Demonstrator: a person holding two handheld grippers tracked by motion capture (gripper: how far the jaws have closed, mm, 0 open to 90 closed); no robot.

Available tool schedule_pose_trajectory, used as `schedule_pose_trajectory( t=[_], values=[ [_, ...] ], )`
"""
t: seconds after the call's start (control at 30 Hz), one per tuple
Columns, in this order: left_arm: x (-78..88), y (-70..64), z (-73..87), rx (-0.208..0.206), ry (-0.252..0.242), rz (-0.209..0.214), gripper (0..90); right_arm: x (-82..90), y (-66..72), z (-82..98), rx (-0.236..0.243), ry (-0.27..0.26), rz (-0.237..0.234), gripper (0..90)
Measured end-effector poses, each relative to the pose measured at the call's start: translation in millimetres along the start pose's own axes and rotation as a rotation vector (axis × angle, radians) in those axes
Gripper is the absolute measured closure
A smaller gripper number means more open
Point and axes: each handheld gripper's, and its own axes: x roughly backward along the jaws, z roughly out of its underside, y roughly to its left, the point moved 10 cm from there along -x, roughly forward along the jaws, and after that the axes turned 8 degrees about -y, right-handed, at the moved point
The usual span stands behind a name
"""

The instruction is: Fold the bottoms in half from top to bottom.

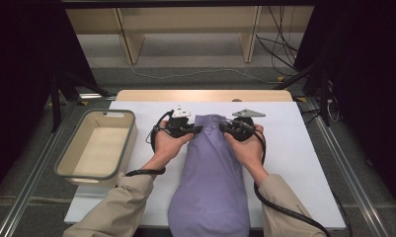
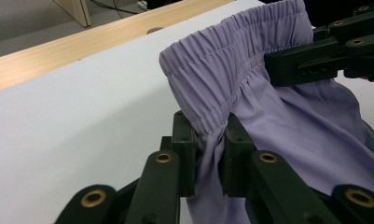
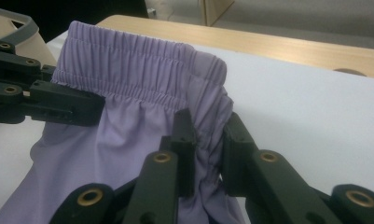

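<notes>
1. Lilac garment [image 1: 211, 173] with an elastic waistband [image 2: 222, 74], spread lengthwise on the white table cover [image 1: 304, 148]; waistband at the far end, lower end draped over the near table edge.
2. Left gripper [image 1: 193, 130], held in the person's left hand [image 1: 167, 145], clamped onto the waistband's left edge; in the left gripper view, jaws drawn narrow with gathered fabric pinched between the pads, just below the elastic.
3. Right gripper [image 1: 225, 127], held in the right hand [image 1: 247, 148], clamped likewise onto the waistband's right edge; in the right gripper view, jaws [no point given] narrowed on bunched cloth at the waistband's corner.
4. Waistband raised slightly off the cover between the two grippers, seen standing upright and ruffled in both gripper views; each view also caught the opposite gripper biting the far side of the band.
5. Beige bin [image 1: 67, 158] with a grey rim, placed left of the garment, near but apart from it, partly overhanging the cover's left edge.
6. Strip of bare wooden tabletop [image 1: 200, 95] exposed beyond the cover's far edge.
7. Beige sleeves [image 1: 119, 202] entered from the bottom of the high view; black cables [image 1: 284, 210] trailed from both grippers.
</notes>
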Motion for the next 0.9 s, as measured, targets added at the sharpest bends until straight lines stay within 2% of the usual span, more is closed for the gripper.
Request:
schedule_pose_trajectory(
  t=[0.17,0.9],
  values=[
    [0.9,-0.7,-3.3,-0.024,-0.023,-0.006,78.5,1.3,-0.1,-3.5,0.010,-0.025,0.004,78.7],
    [7.0,3.5,-12.1,-0.052,-0.051,-0.015,78.5,2.7,4.7,-15.4,0.036,-0.057,0.002,78.6]
  ],
)
